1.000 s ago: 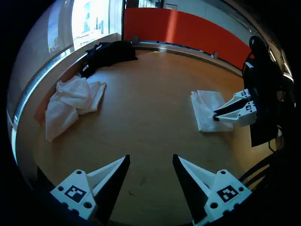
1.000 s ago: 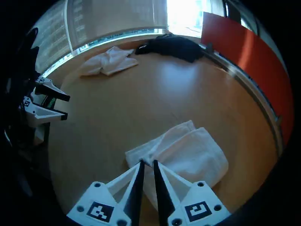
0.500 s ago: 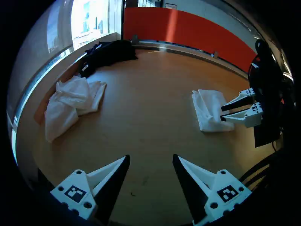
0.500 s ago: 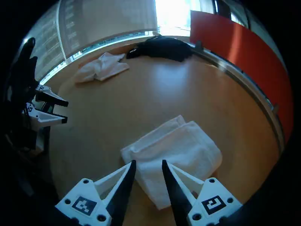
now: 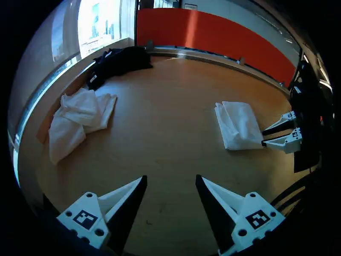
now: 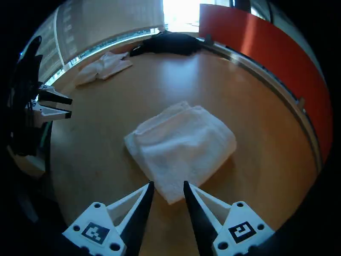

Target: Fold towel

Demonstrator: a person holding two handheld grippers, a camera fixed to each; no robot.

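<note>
Now, towel: a white, fluffy cloth towel point(image 6: 181, 147), folded into a thick, puffy pad, is seen lying flat on the smooth brown wooden table point(image 6: 255, 141)
Right tongs: the white and black two-finger right gripper point(image 6: 168, 183) is held with its fingers a little apart; the near corner of the towel is seen in the gap between them, but it is not squeezed
Left tongs: the white and black two-finger left gripper point(image 5: 170, 176) is held wide apart over bare wood, well away from the towel; nothing is pinched
How far: the towel looks already folded up, so the job is judged to be done or nearly done
Feel: the towel is thought to be soft, light and floppy; it cannot be broken, but the layers could be pulled open if only the top one is tugged
Where to hold: if it must be folded once more, the near corner should be pinched through all its layers, and another corner should be taken by the other tongs
Other cloth: a crumpled heap of white cloth point(image 5: 79, 117) and a pile of black cloth point(image 5: 121, 59) are seen by the window, well apart from the towel
</note>
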